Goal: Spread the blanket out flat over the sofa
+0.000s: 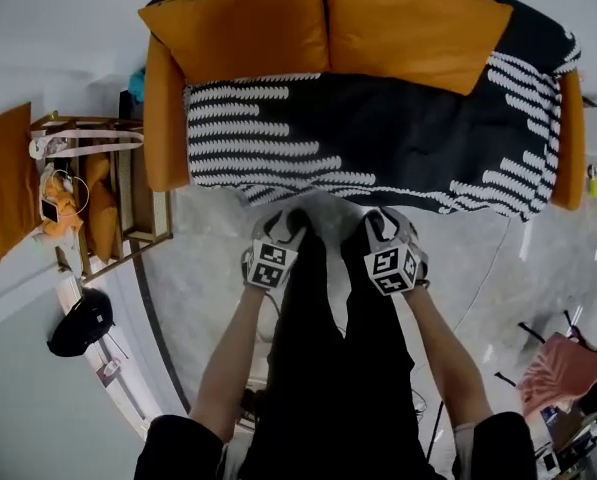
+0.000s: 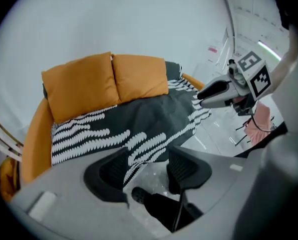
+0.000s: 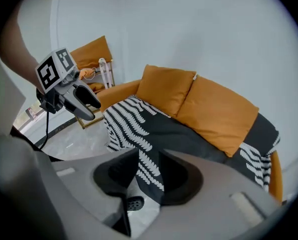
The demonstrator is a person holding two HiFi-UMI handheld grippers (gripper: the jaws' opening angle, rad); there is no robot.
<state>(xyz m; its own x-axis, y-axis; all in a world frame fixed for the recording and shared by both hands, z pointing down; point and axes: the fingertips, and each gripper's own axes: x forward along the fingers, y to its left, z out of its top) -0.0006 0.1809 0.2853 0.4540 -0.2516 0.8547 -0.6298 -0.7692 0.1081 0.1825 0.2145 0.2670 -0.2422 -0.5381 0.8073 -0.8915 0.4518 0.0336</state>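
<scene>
A black blanket [image 1: 378,138] with white zigzag bands lies over the seat of the orange sofa [image 1: 163,118]. It runs up behind two orange cushions [image 1: 248,23], and its front edge hangs toward the floor. Both grippers are at that front edge, side by side. The left gripper [image 1: 283,223] [image 2: 148,166] is open, with the blanket's patterned hem [image 2: 139,156] lying loose between its jaws. A hanging fold of blanket [image 3: 149,171] sits between the jaws of the right gripper [image 1: 383,220] [image 3: 146,176], which stand apart and do not clamp it. Each gripper shows in the other's view.
A wooden rack [image 1: 128,188] holding orange items stands left of the sofa, and an orange cushion [image 1: 3,178] lies beyond it. A black object [image 1: 78,323] lies on the pale floor at lower left. A pink cloth [image 1: 568,368] lies at lower right. The person's black-clad legs [image 1: 318,368] stand before the sofa.
</scene>
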